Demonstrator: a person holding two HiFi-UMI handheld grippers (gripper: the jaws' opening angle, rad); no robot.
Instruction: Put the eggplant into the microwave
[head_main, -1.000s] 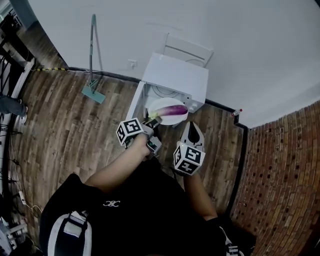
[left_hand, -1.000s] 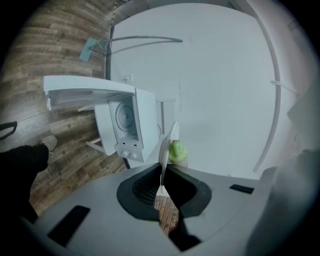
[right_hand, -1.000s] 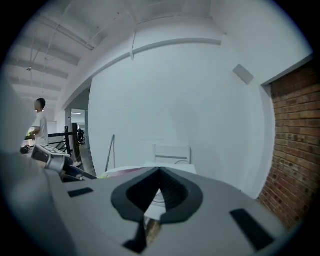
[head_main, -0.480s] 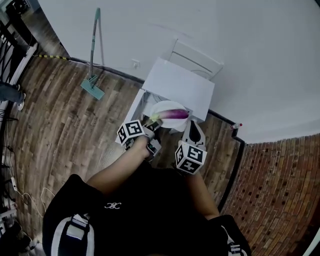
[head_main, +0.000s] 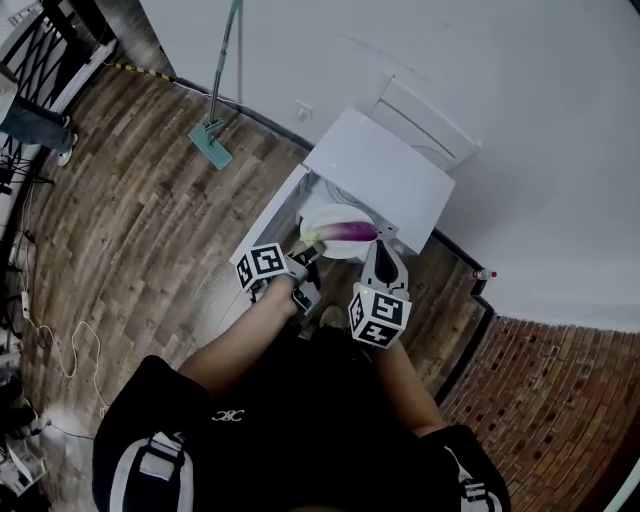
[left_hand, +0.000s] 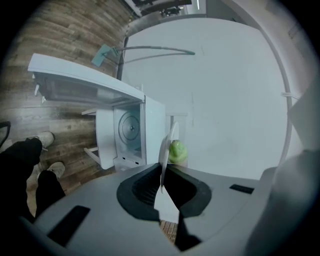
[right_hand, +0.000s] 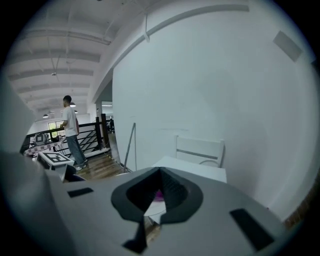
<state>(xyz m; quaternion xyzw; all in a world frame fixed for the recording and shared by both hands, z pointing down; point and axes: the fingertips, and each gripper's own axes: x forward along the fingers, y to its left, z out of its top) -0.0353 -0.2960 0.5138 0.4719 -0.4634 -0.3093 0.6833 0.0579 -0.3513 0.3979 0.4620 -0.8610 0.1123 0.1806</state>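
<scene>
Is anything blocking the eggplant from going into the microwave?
Nothing visible does. The microwave has its door open, and the eggplant lies on a plate that the left claw holds right before the opening.

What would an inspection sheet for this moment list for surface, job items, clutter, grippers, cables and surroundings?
Surface: wooden plank floor.
Job's things: white microwave, door open, turntable showing; eggplant lies on a white plate held before the opening, not yet inside.
Clutter: mop leaning on the wall; white chair behind the microwave.
Grippers: left gripper fingers shut on the plate's rim; right gripper fingers together, empty, beside the plate.
Cables: loose cables on the floor, far left.
Surroundings: white wall, brick area at right, a person by a railing.
</scene>
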